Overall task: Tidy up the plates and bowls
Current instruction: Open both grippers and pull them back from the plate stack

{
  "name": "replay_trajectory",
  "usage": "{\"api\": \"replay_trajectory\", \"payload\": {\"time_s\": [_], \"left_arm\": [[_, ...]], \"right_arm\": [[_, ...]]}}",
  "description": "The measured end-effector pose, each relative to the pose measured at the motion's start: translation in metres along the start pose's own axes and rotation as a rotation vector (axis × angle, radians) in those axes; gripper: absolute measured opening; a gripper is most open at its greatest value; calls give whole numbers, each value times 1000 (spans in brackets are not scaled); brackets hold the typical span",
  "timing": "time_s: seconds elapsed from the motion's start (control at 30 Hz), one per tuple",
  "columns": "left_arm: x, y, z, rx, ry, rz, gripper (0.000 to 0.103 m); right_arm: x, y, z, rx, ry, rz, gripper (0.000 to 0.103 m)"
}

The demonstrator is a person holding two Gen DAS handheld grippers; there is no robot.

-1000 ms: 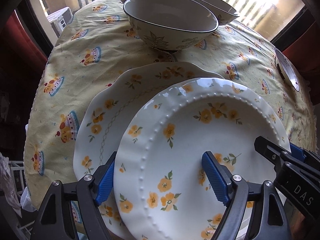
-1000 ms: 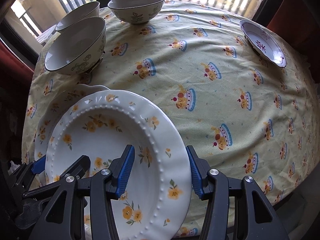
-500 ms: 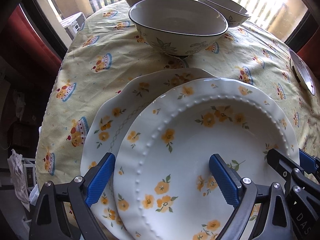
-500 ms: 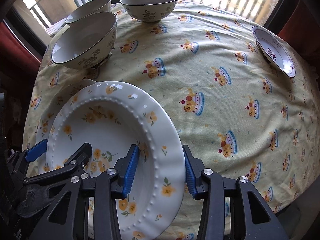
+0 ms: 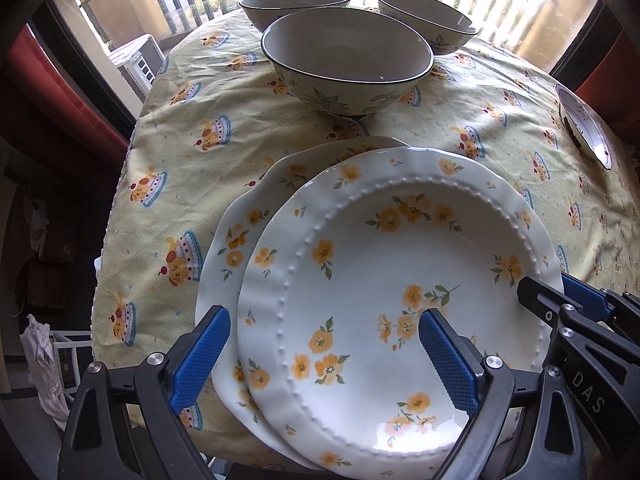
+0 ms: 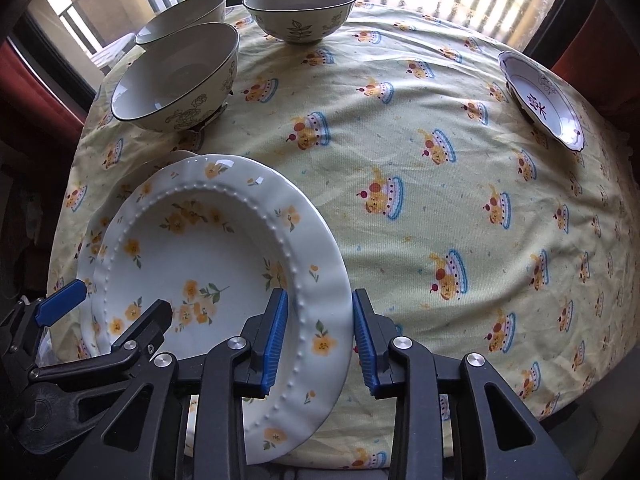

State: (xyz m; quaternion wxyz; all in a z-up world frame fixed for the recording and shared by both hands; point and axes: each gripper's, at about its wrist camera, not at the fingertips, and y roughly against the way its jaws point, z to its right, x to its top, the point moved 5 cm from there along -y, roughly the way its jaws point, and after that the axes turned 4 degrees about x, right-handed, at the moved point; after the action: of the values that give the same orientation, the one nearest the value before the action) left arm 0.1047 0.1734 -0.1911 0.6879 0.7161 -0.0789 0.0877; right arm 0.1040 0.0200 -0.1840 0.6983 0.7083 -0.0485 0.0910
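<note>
Left wrist view: left tool (image 5: 324, 354) spread wide, straddling the beaded plate's (image 5: 384, 280) left rim without touching.
That plate overlaps a second plate (image 5: 240, 240), mostly hidden beneath, low in frame.

Right wrist view: right tool (image 6: 320, 340), lower centre, is closing around the beaded plate's (image 6: 192, 248) right rim; contact is unclear. The desk's (image 6: 400, 120) near edge is cut off.

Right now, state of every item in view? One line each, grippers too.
beaded floral plate: upright, stacked off-centre on the plate below.
scalloped floral plate: flat on the tablecloth, mostly covered.
three bowls: upright, empty, unstacked.
small blue-patterned dish: upright, empty, alone at the far right edge.
left gripper: open, straddling the beaded plate's left rim.
right gripper: closing around its right rim, pads not visibly pressing.
</note>
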Motion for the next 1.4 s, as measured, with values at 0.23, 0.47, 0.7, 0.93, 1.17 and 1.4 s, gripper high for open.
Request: {"api": "replay_trajectory", "payload": {"time_s": [0.23, 0.47, 0.7, 0.93, 1.17, 1.4], "left_arm": [[-8, -2, -19, -15, -34, -5, 96], [-6, -1, -24, -26, -73, 7, 96], [-5, 11, -24, -35, -107, 36, 96], [2, 31, -23, -56, -126, 72, 96], [7, 52, -11, -68, -132, 126, 96], [8, 63, 18, -80, -121, 158, 96]], "right_arm": [[-8, -11, -10, -1, -33, -23, 37], [-12, -15, -14, -33, -80, -11, 40], [-14, -7, -15, -47, -127, 8, 40], [-15, 22, -15, -53, -151, 62, 44], [-11, 52, -3, -60, -178, 136, 55], [-7, 74, 21, -43, -174, 208, 65]]}}
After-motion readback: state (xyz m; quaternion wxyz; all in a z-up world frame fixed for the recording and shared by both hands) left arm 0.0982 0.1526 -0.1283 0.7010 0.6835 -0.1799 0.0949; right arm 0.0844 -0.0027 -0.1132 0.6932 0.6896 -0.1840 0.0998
